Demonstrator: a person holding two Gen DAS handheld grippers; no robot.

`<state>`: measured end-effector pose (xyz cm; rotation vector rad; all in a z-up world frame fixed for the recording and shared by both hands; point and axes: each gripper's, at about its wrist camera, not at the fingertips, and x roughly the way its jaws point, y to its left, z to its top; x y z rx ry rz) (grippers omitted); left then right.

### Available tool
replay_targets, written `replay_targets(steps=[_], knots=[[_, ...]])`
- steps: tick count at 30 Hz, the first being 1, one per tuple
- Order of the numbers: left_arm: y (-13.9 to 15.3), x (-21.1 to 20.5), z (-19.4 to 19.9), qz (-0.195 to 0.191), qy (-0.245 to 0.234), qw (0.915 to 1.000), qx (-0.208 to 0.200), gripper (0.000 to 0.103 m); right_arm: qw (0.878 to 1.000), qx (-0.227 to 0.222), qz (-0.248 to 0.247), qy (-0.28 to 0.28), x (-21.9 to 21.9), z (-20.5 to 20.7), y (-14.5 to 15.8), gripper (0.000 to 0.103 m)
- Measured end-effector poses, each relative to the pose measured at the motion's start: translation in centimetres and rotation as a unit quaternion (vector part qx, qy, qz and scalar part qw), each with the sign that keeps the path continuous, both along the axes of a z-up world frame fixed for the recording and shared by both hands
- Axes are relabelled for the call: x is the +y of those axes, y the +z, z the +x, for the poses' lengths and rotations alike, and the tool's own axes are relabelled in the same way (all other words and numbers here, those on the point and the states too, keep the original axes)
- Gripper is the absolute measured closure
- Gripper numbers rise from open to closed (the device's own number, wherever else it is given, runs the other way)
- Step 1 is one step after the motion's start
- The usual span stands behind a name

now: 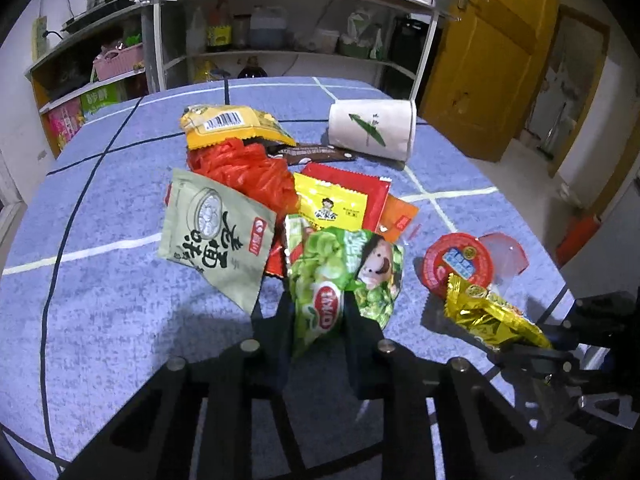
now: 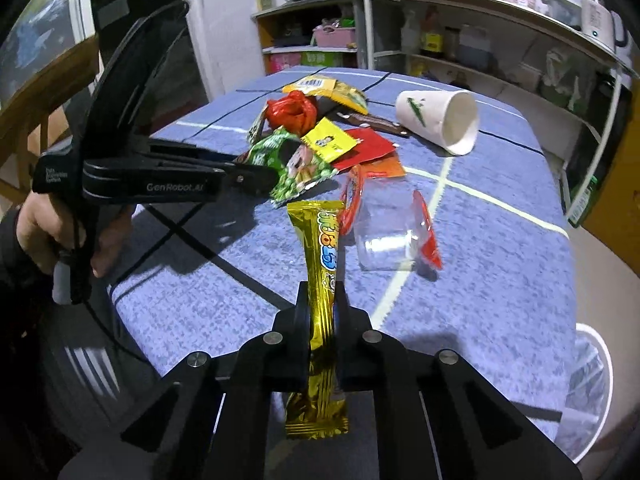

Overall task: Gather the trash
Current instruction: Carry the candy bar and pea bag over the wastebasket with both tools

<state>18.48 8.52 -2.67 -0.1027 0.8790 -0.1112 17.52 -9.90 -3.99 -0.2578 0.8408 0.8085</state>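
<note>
My left gripper (image 1: 318, 300) is shut on a green snack packet (image 1: 340, 276) and holds it above the blue tablecloth; it also shows in the right wrist view (image 2: 296, 164). My right gripper (image 2: 322, 296) is shut on a gold wrapper (image 2: 320, 264), seen in the left wrist view (image 1: 488, 312) at the right. On the table lie a pale green sachet (image 1: 216, 236), a red plastic bag (image 1: 248, 172), a yellow packet (image 1: 228, 124), a yellow-and-red sachet (image 1: 336, 200), a jelly cup with a red lid (image 1: 460, 264) and a tipped white paper cup (image 1: 372, 128).
The table (image 1: 100, 320) has a blue cloth with dark and white lines. Metal shelves (image 1: 280, 56) with bottles and boxes stand behind it. A yellow door (image 1: 488, 60) is at the back right. A white bin rim (image 2: 596, 380) shows beside the table's right edge.
</note>
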Motion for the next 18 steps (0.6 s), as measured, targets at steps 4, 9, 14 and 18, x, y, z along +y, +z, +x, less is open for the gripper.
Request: replay_targets(steps=[4,9,14,18], knots=[[0.9,-0.1,-1.1,-0.004,0.004,0.9998,-0.019,0.083,1.0,-0.005,0.013,-0.009,-0.6,-0.4,0.8,0.094],[2.9,0.1,-2.6,-0.013,0.013,0.9988,-0.046,0.084,0.999,-0.013,0.029,-0.019,-1.4,-0.8,1.9,0.094],[5.4,-0.7,-3.3,-0.019,0.007,0.9971,-0.073,0.084,0.998,-0.029,0.047,-0.043,-3.0,-1.0,3.4,0.094],[7.0,-3.2,-3.1,-0.026,-0.022,0.9954,-0.089,0.084,0.995,-0.038,0.065,-0.073,-4.8,-0.9,4.7,0.094]])
